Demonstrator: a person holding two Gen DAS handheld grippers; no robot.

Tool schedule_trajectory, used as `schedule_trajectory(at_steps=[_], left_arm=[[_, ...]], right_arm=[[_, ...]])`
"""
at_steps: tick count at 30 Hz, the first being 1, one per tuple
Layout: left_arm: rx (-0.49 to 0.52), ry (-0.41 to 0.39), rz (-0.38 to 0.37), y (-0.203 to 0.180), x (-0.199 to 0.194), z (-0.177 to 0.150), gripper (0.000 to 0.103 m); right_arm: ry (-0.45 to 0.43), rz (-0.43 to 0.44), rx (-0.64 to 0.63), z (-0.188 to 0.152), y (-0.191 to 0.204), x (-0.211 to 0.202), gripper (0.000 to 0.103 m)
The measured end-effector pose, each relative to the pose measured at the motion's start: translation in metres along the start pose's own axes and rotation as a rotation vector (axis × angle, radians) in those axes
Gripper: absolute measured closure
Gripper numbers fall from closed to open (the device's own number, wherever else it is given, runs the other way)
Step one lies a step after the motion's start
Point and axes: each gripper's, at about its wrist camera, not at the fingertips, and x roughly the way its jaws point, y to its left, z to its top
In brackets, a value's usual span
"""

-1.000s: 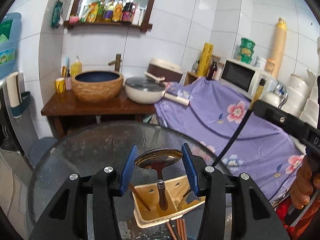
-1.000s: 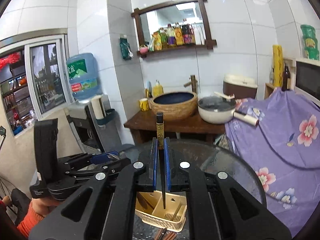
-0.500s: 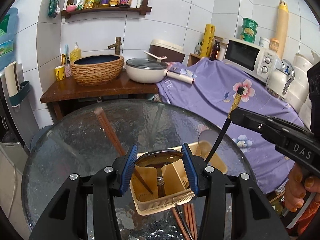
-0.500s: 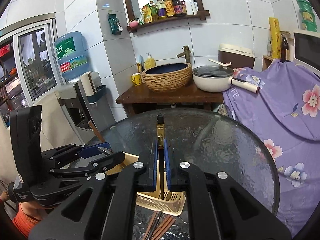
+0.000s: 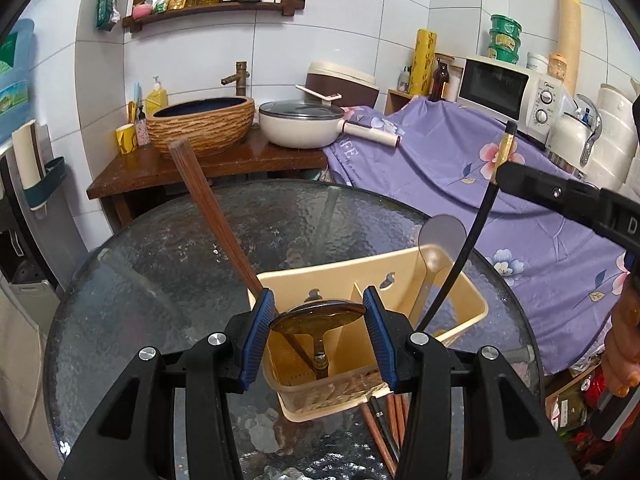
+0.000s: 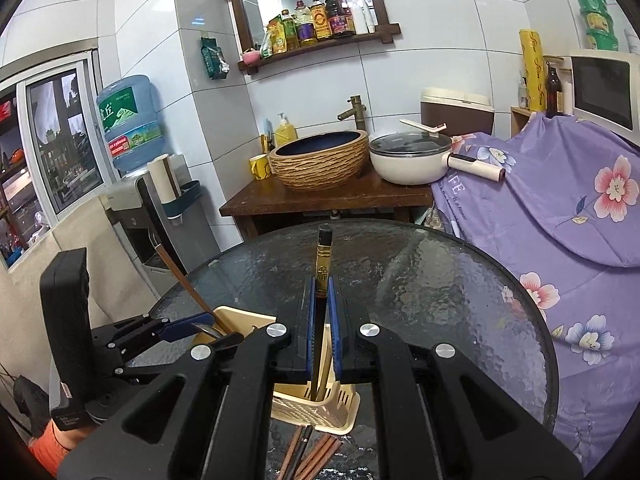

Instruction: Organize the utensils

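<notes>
My left gripper is shut on the bowl of a brass-coloured spoon; its handle hangs down into the left part of a cream utensil holder on the glass table. Brown chopsticks lean out of that holder to the left, and a pale spoon stands in its right part. My right gripper is shut on a black chopstick with a gold band; the lower end reaches down into the holder. From the left wrist view this chopstick slants in from the right.
Several loose chopsticks lie on the round glass table in front of the holder. Behind it a wooden stand carries a woven basin and a white pan. A purple floral cloth covers the counter at the right.
Both grippers have come down towards the holder. The spoon's handle and the black chopstick's lower end have sunk deeper into it, and the holder looks larger and nearer.
</notes>
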Motion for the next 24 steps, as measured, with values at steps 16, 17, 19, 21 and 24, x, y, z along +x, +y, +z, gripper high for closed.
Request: schedule_trajectory(at_steps=[16, 17, 19, 21, 24], left_arm=[[0.006, -0.096, -0.027, -0.005, -0.036, -0.011, 0.038], [0.006, -0.105, -0.026, -0.006, -0.04, -0.014, 0.036], [0.008, -0.115, -0.024, -0.007, -0.049, -0.022, 0.032], [0.005, -0.123, -0.022, -0.008, -0.056, -0.032, 0.029], [0.004, -0.114, -0.012, -0.006, -0.059, -0.046, 0.028]], right_arm=[[-0.043, -0.052, 0.005, -0.009, -0.009, -0.011, 0.074], [-0.053, -0.057, 0.009, -0.011, -0.009, -0.013, 0.06], [-0.064, -0.067, 0.013, -0.016, -0.009, -0.019, 0.057], [-0.061, -0.077, 0.012, -0.023, -0.009, -0.024, 0.057], [-0.038, -0.098, -0.006, -0.039, -0.006, -0.028, 0.057]])
